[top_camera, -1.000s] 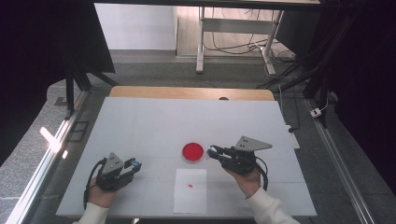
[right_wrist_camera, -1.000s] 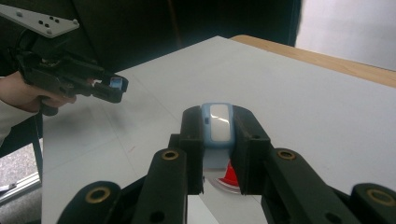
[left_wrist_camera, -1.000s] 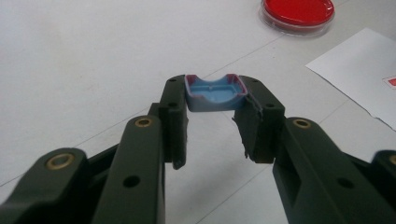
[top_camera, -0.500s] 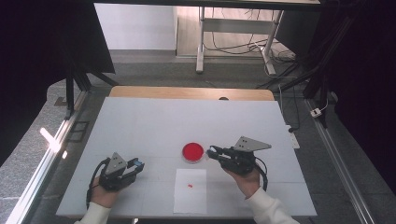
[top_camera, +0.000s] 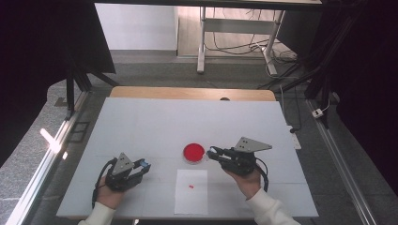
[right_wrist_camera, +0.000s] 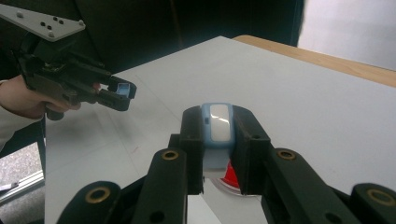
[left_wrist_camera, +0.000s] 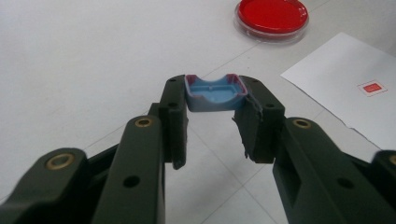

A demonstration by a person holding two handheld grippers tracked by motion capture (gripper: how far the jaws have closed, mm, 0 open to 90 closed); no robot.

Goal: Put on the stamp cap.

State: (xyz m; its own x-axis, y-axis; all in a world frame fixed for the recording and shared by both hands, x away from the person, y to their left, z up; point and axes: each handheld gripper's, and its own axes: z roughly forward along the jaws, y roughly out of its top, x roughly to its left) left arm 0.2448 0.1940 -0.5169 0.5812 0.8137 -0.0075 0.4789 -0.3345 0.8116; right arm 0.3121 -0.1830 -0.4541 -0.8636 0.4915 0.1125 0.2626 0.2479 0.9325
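My left claw (left_wrist_camera: 212, 109), low in the frame, is clamped on a small blue cap (left_wrist_camera: 215, 92), and my right claw (right_wrist_camera: 217, 140) is clamped on a pale blue piece (right_wrist_camera: 218, 122) just above the red dish (top_camera: 194, 152) at centre. A slack squeeze could drop the piece into the dish beyond. Compared with a second ago my left claw sits slightly lower in the frame; the right is unmoved.

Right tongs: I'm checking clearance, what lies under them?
Under the right tongs, shut on a blue-and-white piece, sits the red dish on the white table. The tongs cover most of the dish.
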